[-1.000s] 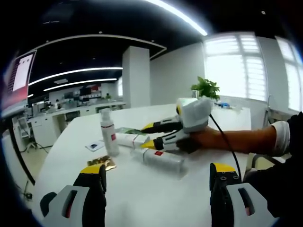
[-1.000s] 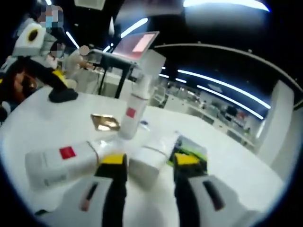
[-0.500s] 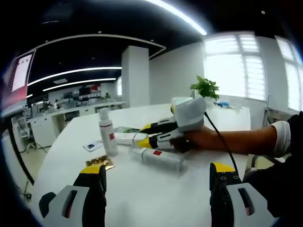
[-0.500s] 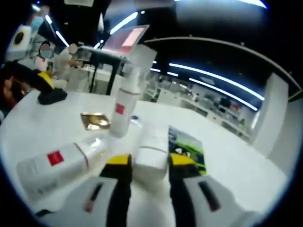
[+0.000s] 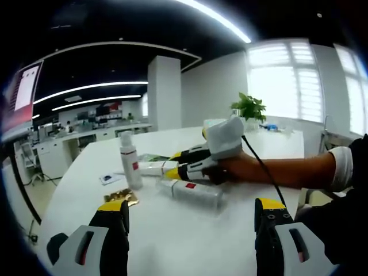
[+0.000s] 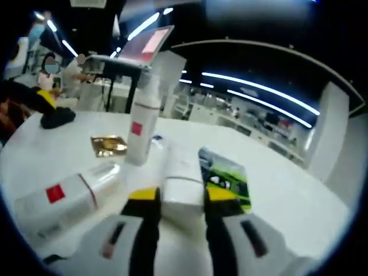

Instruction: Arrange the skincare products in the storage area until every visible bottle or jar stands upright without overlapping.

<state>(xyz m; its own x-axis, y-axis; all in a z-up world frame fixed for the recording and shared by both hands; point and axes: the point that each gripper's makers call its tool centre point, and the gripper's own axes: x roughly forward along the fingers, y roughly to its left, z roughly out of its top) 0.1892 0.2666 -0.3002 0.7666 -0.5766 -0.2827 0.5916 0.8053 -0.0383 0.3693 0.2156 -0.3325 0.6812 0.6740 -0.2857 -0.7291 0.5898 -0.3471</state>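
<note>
Scene: a white round table (image 5: 190, 241) in an open office, skincare products clustered near its middle
Right gripper (image 6: 176, 194): jaws set either side of a lying white tube (image 6: 182, 181), about touching it; whether they have clamped cannot be told
Left gripper (image 5: 191, 211): jaws spread wide, empty, hovering above the table well short of the products
Done: one tall white bottle (image 5: 131, 161) with a red label stands upright
Left to do: the tube between the right jaws and a second lying bottle (image 5: 194, 192) just beside it both need standing up, apart
Also present: a gold foil sachet (image 5: 123, 198) and a green-printed leaflet (image 6: 227, 177), flat on the table
</note>
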